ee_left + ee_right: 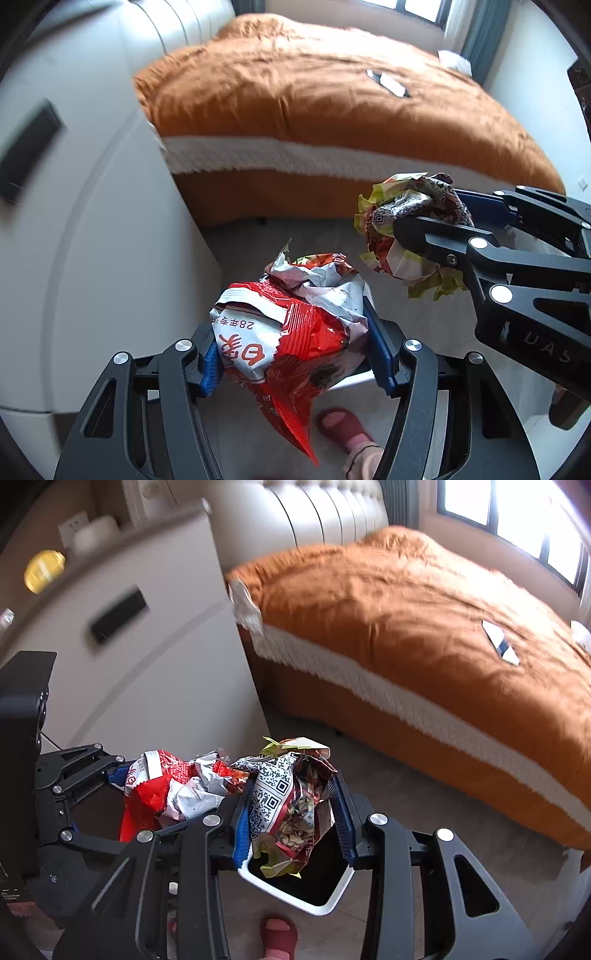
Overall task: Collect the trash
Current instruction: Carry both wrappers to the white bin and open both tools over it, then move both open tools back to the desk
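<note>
My left gripper (295, 343) is shut on a crumpled red and white snack bag (288, 332), held above the floor. The bag also shows in the right wrist view (173, 790). My right gripper (291, 808) is shut on a crumpled wrapper with a QR code (284, 797), held directly over a white-rimmed trash bin (295, 901) with a dark inside. The wrapper also shows in the left wrist view (402, 229), up and to the right of the red bag. The two grippers are close together, left beside right.
A bed with an orange cover (424, 627) fills the right and back. A white nightstand (147, 657) with a dark handle stands to the left. A small packet (500, 646) lies on the bed. A foot in a red slipper (279, 938) is below the bin.
</note>
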